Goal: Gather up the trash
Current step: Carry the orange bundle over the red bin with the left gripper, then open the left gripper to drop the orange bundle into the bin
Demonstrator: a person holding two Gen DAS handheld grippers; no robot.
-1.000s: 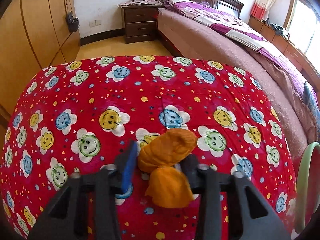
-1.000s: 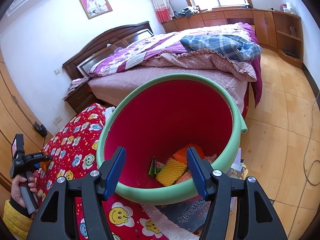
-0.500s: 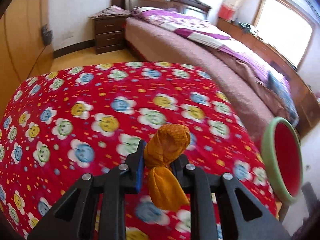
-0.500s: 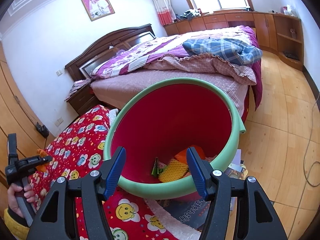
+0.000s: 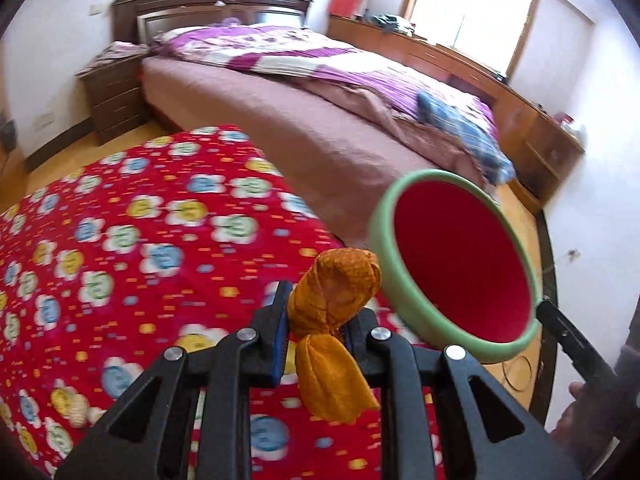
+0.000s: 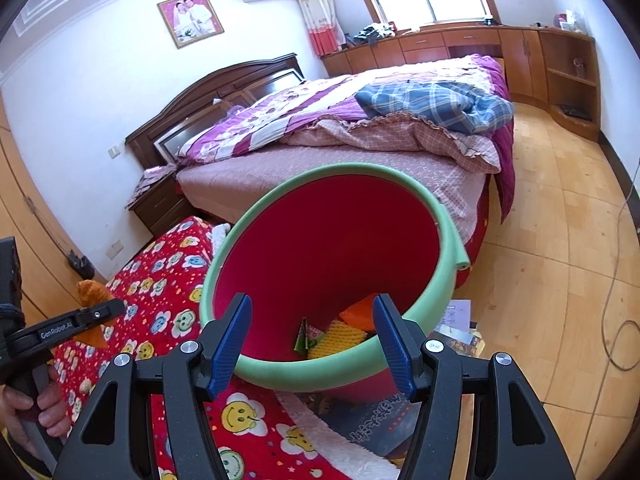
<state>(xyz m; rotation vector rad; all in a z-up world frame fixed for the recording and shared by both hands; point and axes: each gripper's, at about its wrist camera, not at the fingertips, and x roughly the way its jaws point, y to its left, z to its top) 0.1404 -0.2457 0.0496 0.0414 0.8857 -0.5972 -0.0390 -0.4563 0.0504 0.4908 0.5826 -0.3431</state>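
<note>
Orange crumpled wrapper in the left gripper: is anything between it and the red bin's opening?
Nothing visible. The orange crumpled wrapper, pinched in the left gripper, faces the tilted red bin with a green foam rim across the red smiley-patterned cloth.

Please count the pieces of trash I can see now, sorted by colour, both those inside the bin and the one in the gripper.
Mustard-orange wad, in the left gripper: 1
Yellow netted piece, in the bin: 1
Orange piece, in the bin: 1
Green wrapper, in the bin: 1
Total: 4
</note>
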